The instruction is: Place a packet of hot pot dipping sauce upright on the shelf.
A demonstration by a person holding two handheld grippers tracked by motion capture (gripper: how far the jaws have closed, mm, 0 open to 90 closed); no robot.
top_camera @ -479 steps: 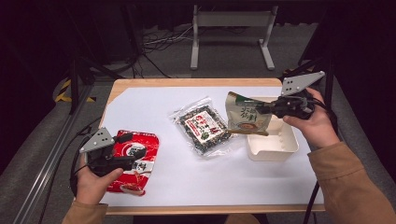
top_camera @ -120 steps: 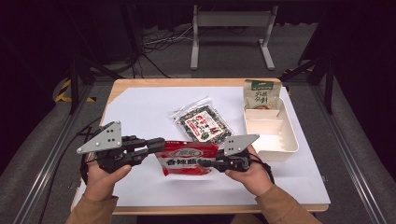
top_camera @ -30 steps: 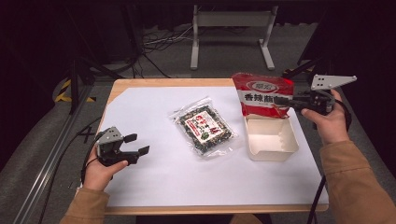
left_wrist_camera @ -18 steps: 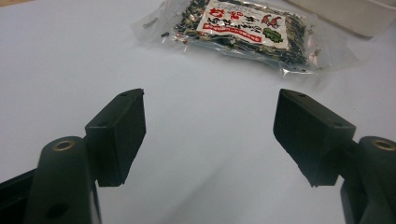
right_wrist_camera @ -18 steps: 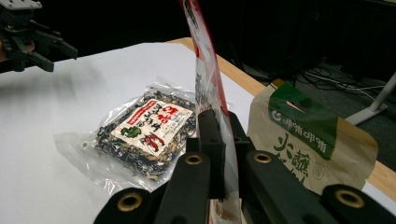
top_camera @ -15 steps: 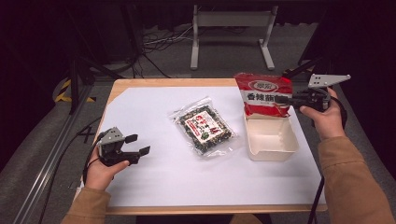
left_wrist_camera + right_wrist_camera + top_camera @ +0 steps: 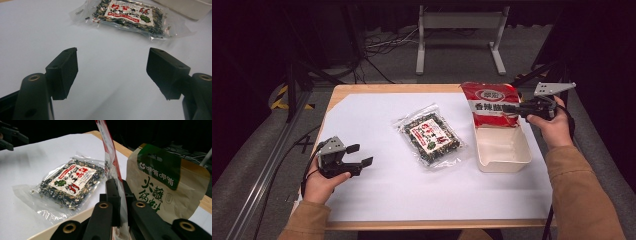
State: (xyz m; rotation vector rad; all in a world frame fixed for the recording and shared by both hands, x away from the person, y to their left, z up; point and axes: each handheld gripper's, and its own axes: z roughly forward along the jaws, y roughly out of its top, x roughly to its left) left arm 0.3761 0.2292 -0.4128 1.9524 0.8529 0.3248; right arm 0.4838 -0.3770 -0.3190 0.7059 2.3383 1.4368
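High view, near edge first: your left gripper [image 7: 357, 156] rests at about 8 o'clock on the white sheet [image 7: 377, 200], jaws spread wide with nothing between them; it sits where it sat a second ago. Left gripper view confirms bare paper between the pads, with the clear seaweed pack [image 7: 130, 17] well ahead at 12 to 1 o'clock, apart from the jaws.

Centre of table: seaweed pack unmoved, flat.

Far right, 2 o'clock: your right gripper [image 7: 518, 108] is clamped on the edge of the red snack bag [image 7: 489, 104]. Change over the last second: the bag has come down slightly and now stands upright at the far end of the cream tray [image 7: 504, 162]. Judgement: you are lowering it into the tray; release not yet made. Right gripper view shows the red film pinched between the jaws, and the green-and-tan pouch [image 7: 165, 185] standing just behind it.
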